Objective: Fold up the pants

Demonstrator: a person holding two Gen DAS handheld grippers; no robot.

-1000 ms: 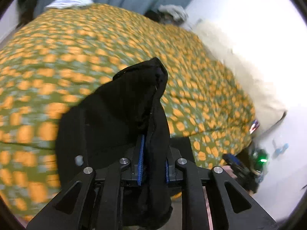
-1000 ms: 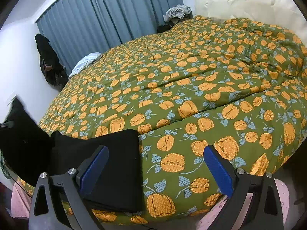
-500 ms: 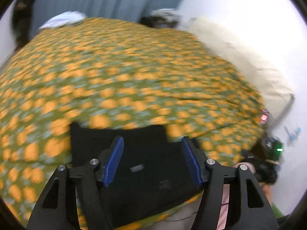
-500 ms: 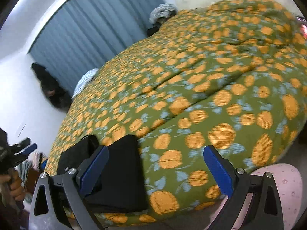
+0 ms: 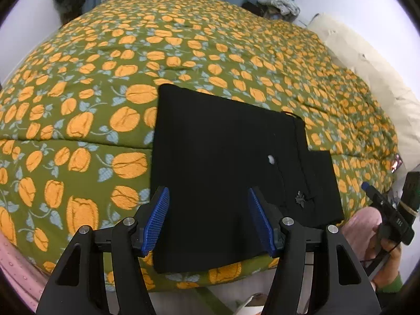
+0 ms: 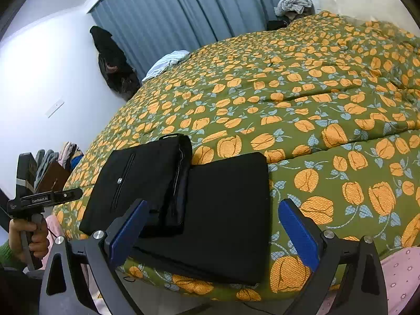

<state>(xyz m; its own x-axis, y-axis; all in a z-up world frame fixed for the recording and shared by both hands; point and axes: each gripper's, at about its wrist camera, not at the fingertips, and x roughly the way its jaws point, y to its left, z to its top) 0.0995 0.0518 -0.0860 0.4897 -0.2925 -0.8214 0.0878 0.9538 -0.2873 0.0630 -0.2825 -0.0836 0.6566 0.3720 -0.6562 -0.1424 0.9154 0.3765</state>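
Nearly done | black pants (image 5: pixel 223 162) folded flat on bedspread (image 5: pixel 78 99), ahead of both tools | left gripper (image 5: pixel 208 223), right gripper (image 6: pixel 214 232) apart, empty | left: possibly one tidy fold

The pants (image 5: pixel 225 162) are black cloth, matt and smooth, with a faintly shiny strip along one folded edge in the right wrist view (image 6: pixel 181 162). The bedspread (image 5: pixel 105 84) beneath them is a woven, slightly nubbly quilted cloth, green with orange flowers, and without sheen. The left gripper (image 5: pixel 208 220) has matt black plastic arms, bright metal screw heads, and fingers (image 5: pixel 157 220) faced with blue ribbed pads that look rubbery. The right gripper (image 6: pixel 212 233) is built the same, its pads blue and finely textured. The curtain (image 6: pixel 183 13) is soft blue-grey cloth in heavy pleats. The headboard (image 5: pixel 367 73) looks like padded cream upholstery.
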